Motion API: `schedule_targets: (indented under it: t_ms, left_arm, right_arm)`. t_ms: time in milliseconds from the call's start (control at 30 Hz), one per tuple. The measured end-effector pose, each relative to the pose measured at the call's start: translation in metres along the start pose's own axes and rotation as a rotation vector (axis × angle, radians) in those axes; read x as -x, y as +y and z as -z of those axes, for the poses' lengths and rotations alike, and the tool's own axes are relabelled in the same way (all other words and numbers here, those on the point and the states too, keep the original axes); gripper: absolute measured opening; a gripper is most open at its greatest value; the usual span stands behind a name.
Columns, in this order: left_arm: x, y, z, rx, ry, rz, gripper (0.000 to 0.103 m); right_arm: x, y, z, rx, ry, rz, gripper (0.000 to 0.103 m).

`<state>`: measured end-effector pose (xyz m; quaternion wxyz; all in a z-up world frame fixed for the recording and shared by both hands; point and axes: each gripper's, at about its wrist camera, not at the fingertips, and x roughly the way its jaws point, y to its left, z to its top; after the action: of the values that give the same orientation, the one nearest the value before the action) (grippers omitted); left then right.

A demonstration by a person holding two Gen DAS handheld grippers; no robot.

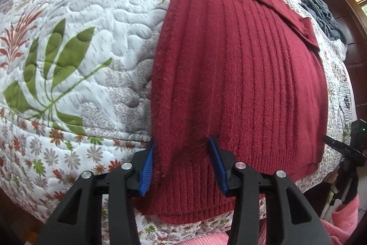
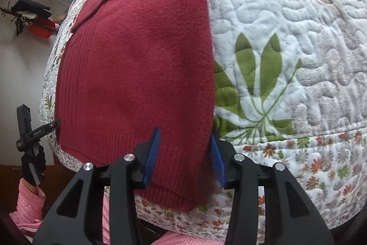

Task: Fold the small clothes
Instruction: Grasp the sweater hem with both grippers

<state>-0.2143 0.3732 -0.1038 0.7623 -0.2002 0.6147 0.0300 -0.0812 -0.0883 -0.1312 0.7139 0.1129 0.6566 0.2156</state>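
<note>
Two tongs poised at a red sweater's [image 1: 240, 75] near hem.
Left tongs [image 1: 183, 167] and right tongs [image 2: 185, 157] are sitting apart, straddling corners; sleeves look folded in, final fold remaining on the bed [image 1: 91, 15].

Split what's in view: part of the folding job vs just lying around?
In the job:
- dark red ribbed knit sweater, lying flat on the bed
- left gripper, open, astride its near hem
- right gripper, open, astride the hem too

Lying about:
- white floral quilted bedspread
- crumpled dark grey garment at the far edge

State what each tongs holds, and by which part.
Neither grips yet: left tongs and right tongs are open, each straddling a bottom hem corner of the red sweater.
</note>
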Motion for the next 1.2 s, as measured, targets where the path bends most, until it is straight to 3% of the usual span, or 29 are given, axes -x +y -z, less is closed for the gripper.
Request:
schedule_targets:
  t_ms: [100, 167, 200, 300, 500, 700, 867, 1200]
  left_arm:
    - [0.002, -0.004, 0.001, -0.011, -0.008, -0.006, 0.042]
    - [0.003, -0.006, 0.001, -0.01, -0.016, -0.009, 0.036]
    - [0.004, -0.005, 0.001, -0.007, -0.019, -0.009, 0.028]
    - [0.007, -0.005, 0.0, 0.0, -0.028, 0.003, 0.011]
    - [0.027, -0.005, -0.011, 0.023, -0.069, 0.114, 0.007]
    - [0.049, -0.004, -0.042, 0.052, -0.135, 0.213, 0.007]
    - [0.054, 0.001, -0.086, 0.085, -0.194, 0.232, 0.007]
    - [0.006, 0.014, -0.171, 0.17, -0.173, 0.192, 0.007]
  right_arm:
    - [-0.003, 0.005, 0.004, 0.008, 0.022, -0.043, 0.026]
    - [-0.005, 0.009, 0.006, 0.02, 0.022, -0.034, 0.023]
    - [-0.005, 0.009, 0.005, 0.021, 0.02, -0.034, 0.014]
    - [-0.001, 0.005, 0.003, -0.006, 0.01, -0.079, 0.007]
    - [0.023, 0.0, -0.008, -0.035, -0.033, -0.188, 0.006]
    - [0.056, -0.006, -0.042, -0.089, -0.114, -0.338, 0.006]
    - [0.067, -0.001, -0.085, -0.089, -0.145, -0.335, 0.006]
    - [0.024, -0.02, -0.172, -0.205, -0.089, -0.302, 0.006]
